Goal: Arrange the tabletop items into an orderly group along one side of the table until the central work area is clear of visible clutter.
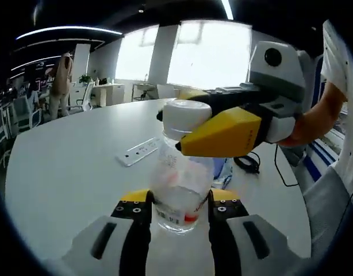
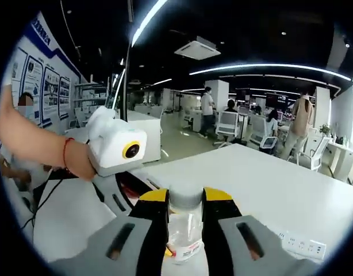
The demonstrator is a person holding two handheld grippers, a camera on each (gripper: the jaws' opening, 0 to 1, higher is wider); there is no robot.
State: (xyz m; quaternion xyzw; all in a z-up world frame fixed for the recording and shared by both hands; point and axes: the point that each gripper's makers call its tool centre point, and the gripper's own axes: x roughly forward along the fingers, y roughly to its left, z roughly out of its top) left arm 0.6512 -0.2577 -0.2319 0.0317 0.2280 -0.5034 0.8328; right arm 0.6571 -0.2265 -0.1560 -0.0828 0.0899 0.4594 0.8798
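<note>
I see my left gripper (image 1: 179, 208) fingers clenched around the base of the clear plastic bottle (image 1: 181, 190) standing on the white tabletop (image 1: 67, 167), while my right gripper (image 2: 185, 210) fingers grasp its white cap (image 1: 187, 117).

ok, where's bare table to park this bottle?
Bare table stretches left of the power strip in the left gripper view. Crowded side: right of the bottle, where a black cable trails. Left claw is shut on the bottle's body, right claw on its cap.
</note>
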